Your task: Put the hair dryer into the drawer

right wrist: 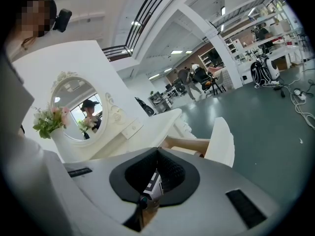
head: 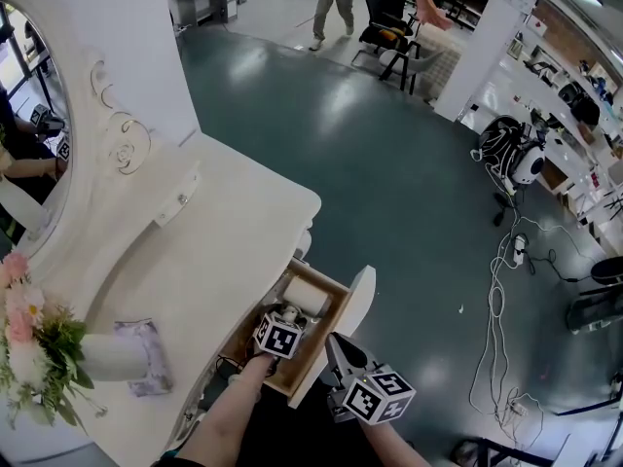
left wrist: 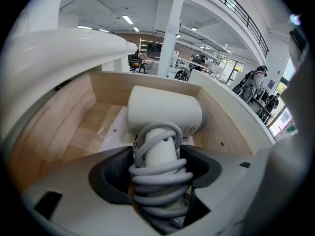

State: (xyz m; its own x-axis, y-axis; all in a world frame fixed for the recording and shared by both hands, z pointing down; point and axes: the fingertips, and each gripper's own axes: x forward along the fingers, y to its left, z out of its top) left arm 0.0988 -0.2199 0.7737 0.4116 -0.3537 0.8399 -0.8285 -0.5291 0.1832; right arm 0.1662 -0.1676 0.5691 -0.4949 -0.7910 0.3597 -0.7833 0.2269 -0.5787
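Smooth white plastic hair dryer, grey cord coiled round its handle, lies in the pale wooden drawer; the down-tilted left gripper seemingly clasps that handle; the right gripper, nearer, has its jaws together, empty.

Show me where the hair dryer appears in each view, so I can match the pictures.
Head view: hair dryer low centre, inside the open drawer.
Left gripper view: centre, its cord-wrapped handle between the jaws of the left claw.
Right gripper view: not visible.
Shared landmark: the drawer, seen in all three views.
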